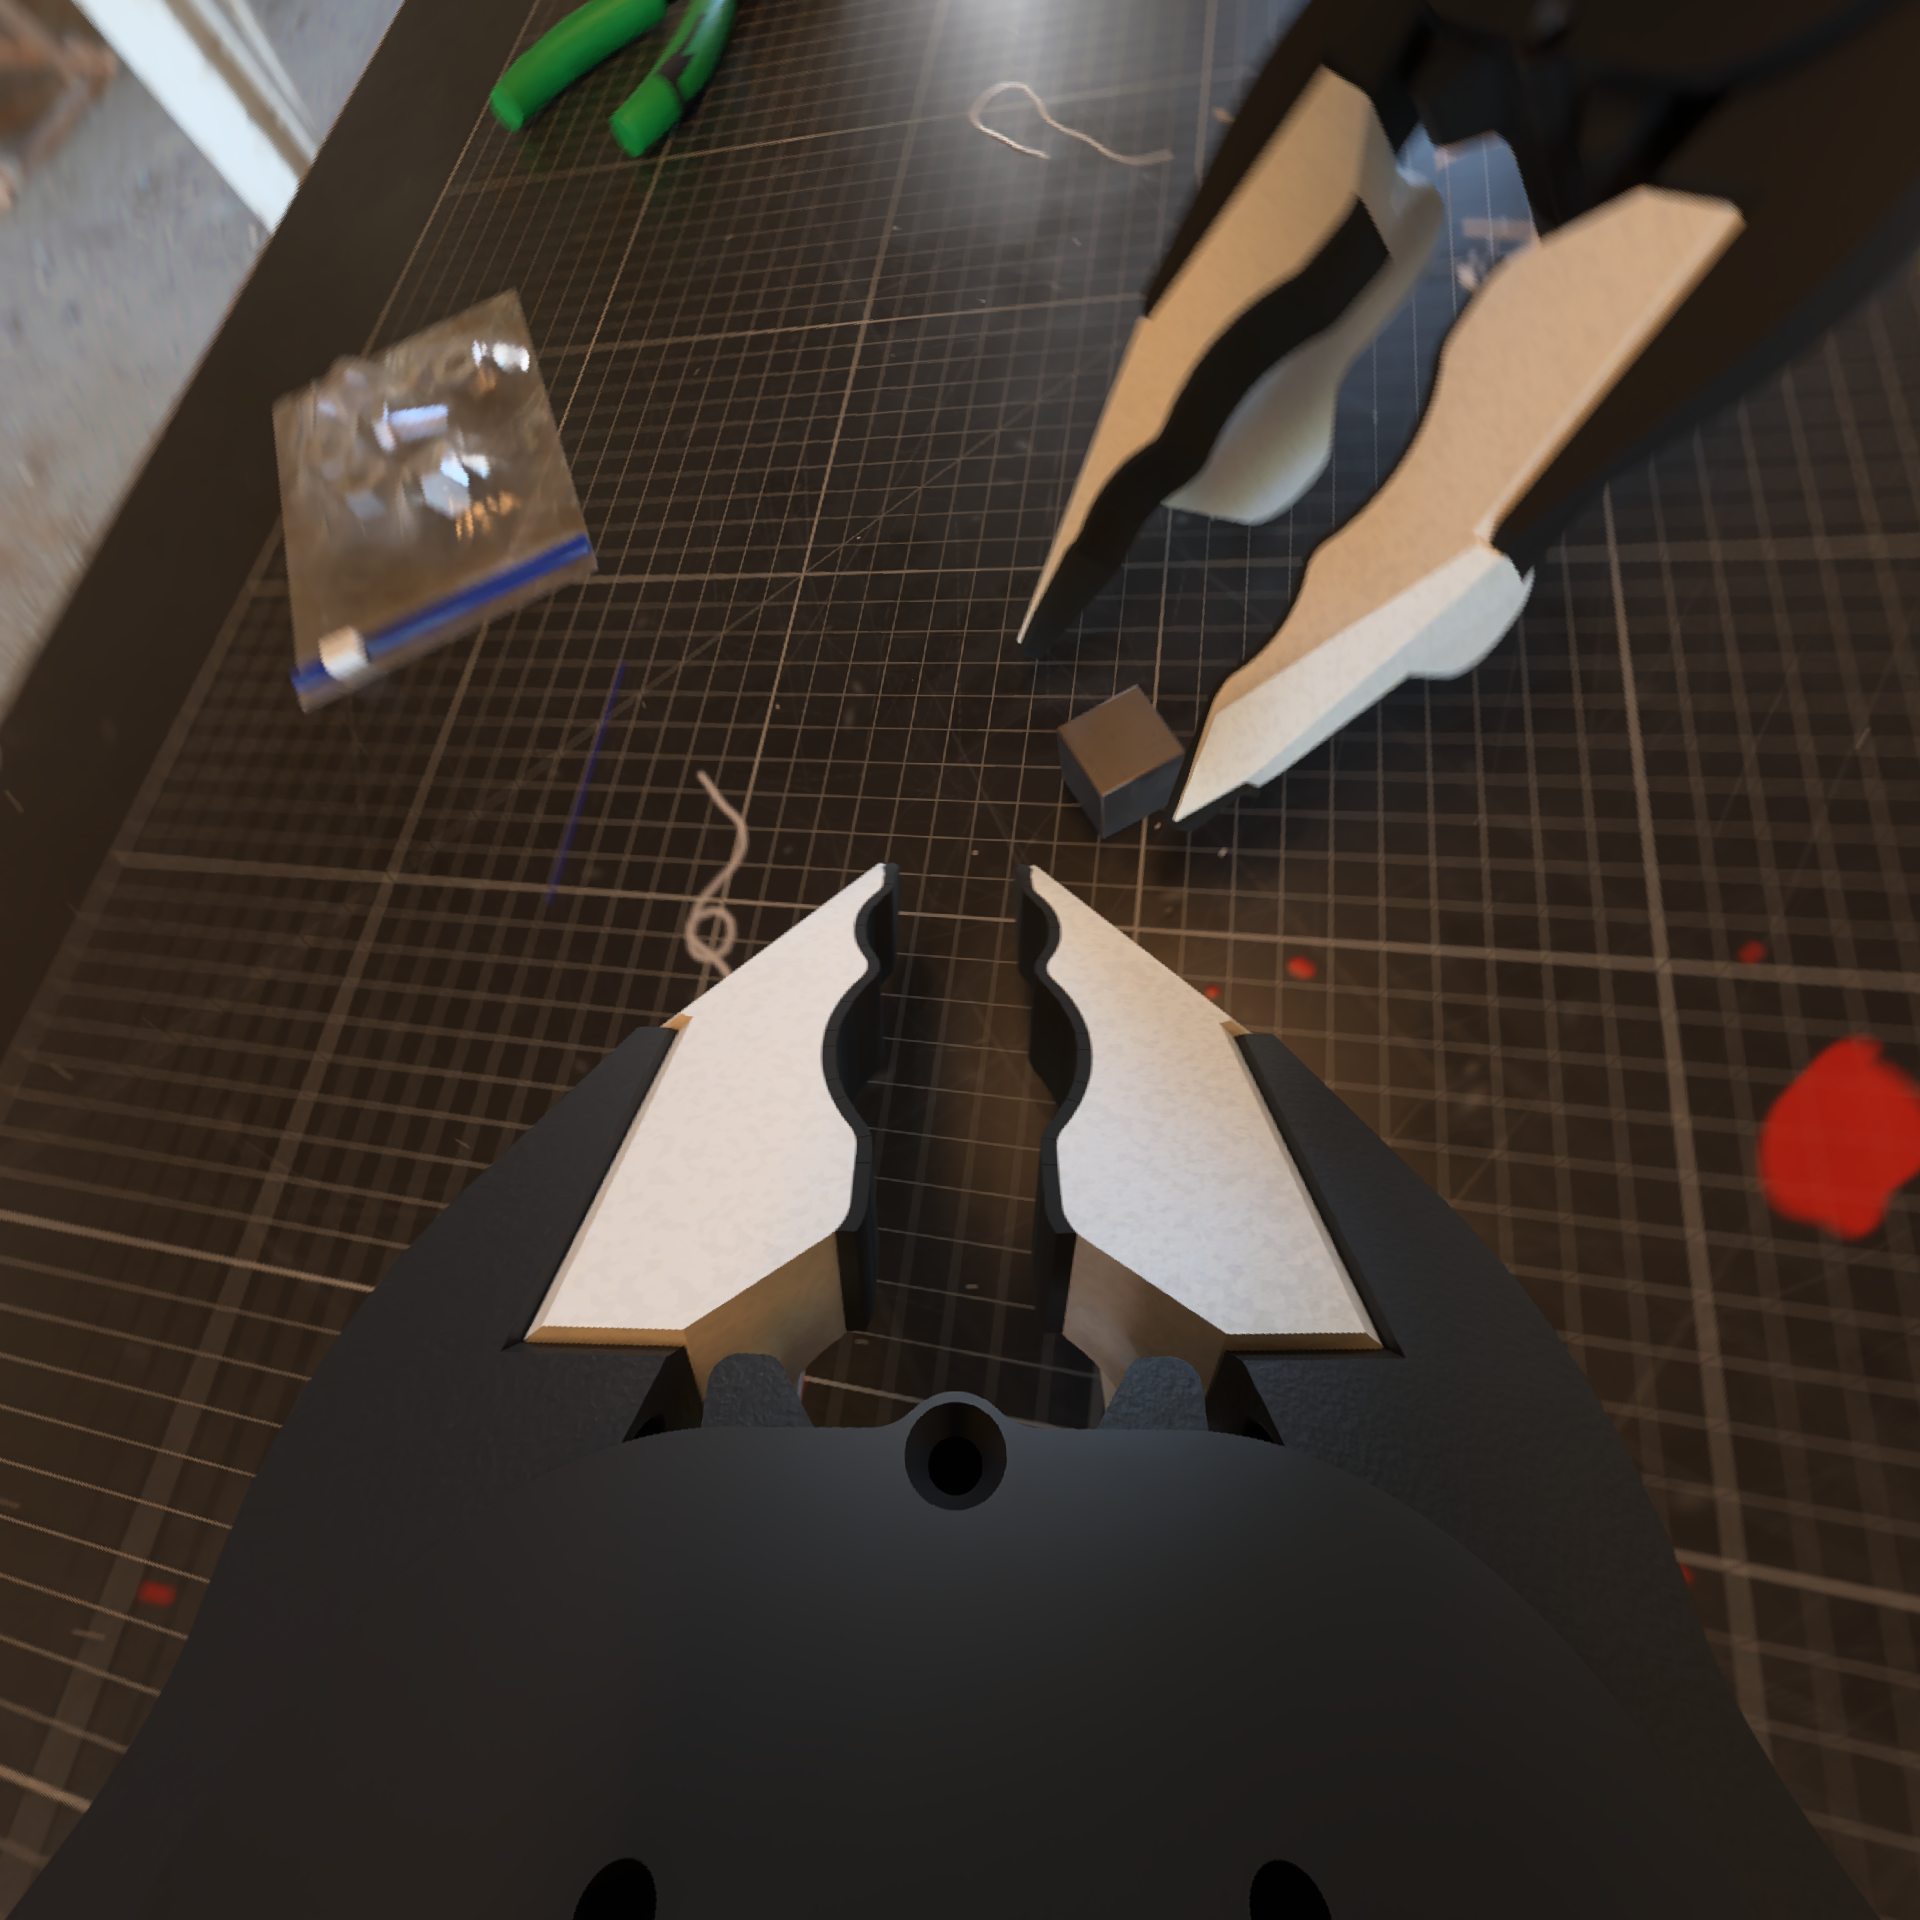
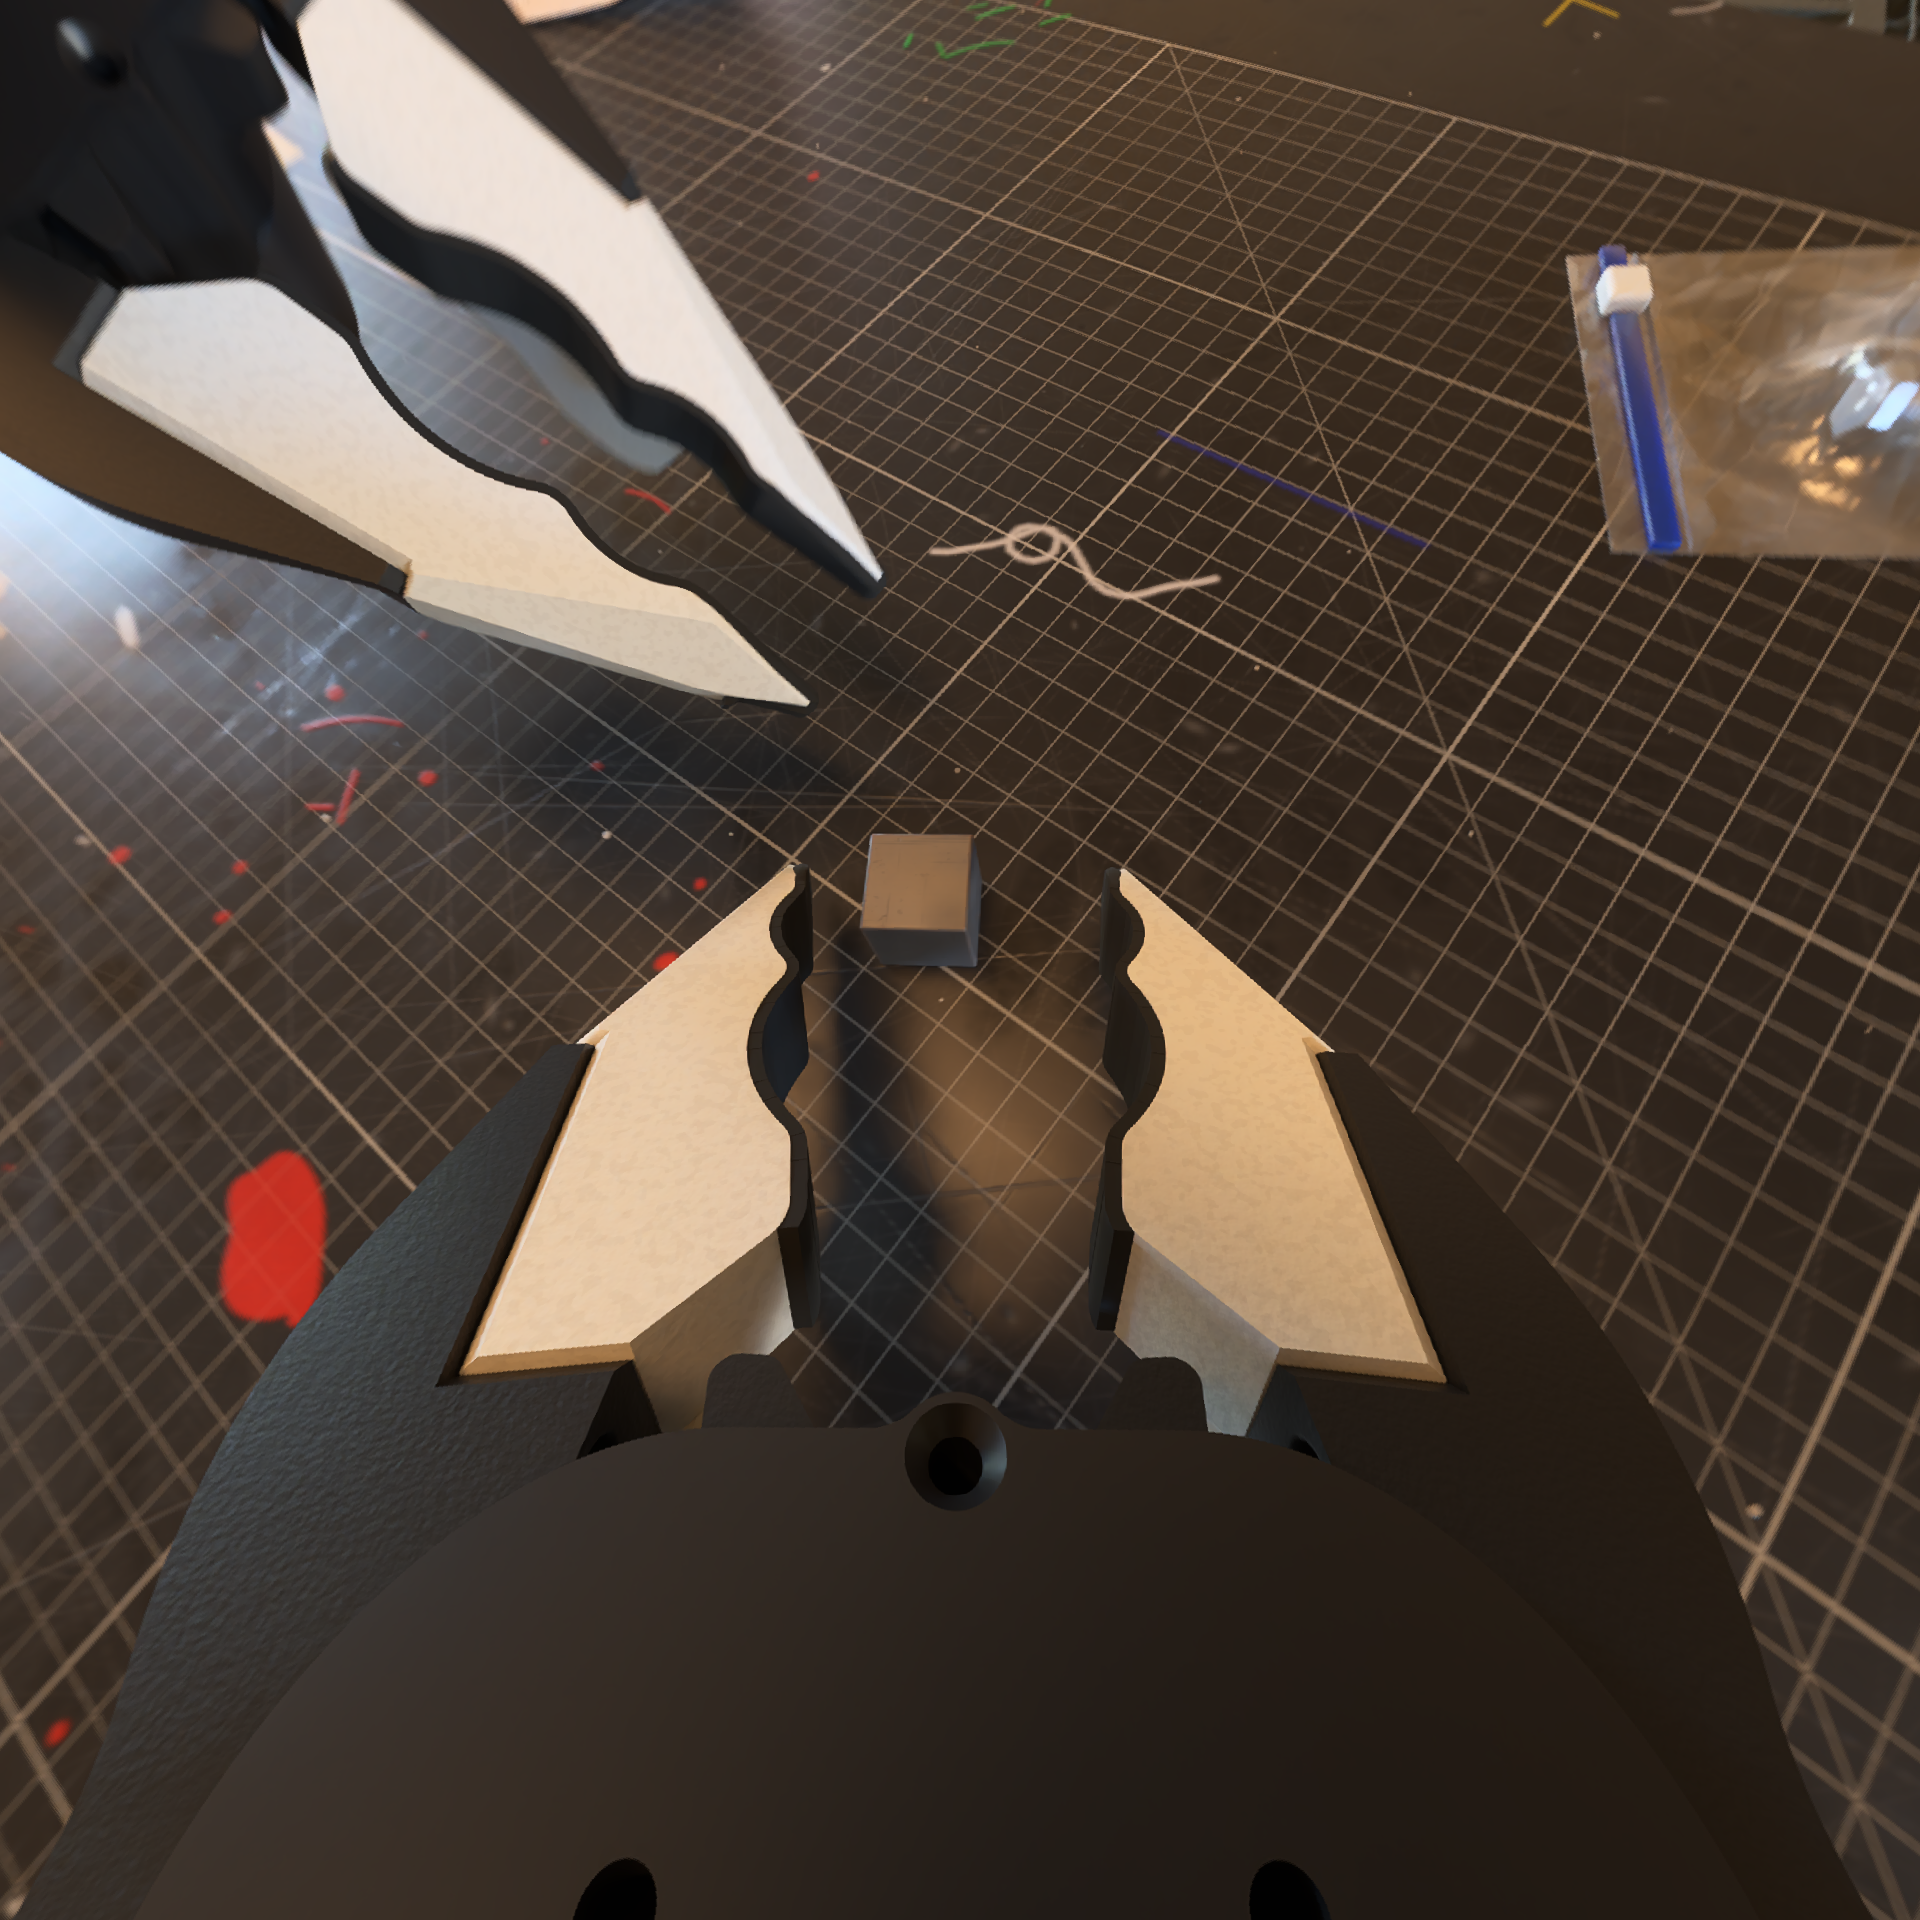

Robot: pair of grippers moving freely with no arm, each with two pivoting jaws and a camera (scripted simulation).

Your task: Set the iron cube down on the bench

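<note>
Right tongs (image 2: 956, 883) are spread wide with nothing in them, and the iron cube (image 2: 922, 900) sits flat on the tabletop (image 2: 1351, 935) right between the two tips, a bit closer to the left-hand finger than the other one. Neither finger looks like it's touching the cube; in the right wrist view there's a clear strip of dark gridded mat on both sides of it. So going by how things lie, I'd say the cube is already down and let go.

Left tongs (image 1: 956, 873) are also apart, though with a narrower gap, and empty. From the left wrist view the cube (image 1: 1120, 758) is ahead of them and off to the right, near but clearly not between their tips. The right tongs (image 1: 1101, 727) straddle it from the far side, one tip just beside the cube.

No long axis to worry about, it's a cube, with one flat face turned square to the right wrist camera.

Taking the cube as the landmark: a curl of pale string (image 2: 1070, 561) lies just beyond it, the clear zip bag with a blue strip (image 2: 1756, 405) is well off to its right, and a red paint blob (image 2: 272, 1236) is off to its left, nearer the camera.

If anything's left, I'd guess it's the right tongs backing straight away so neither finger clips the cube.
</note>
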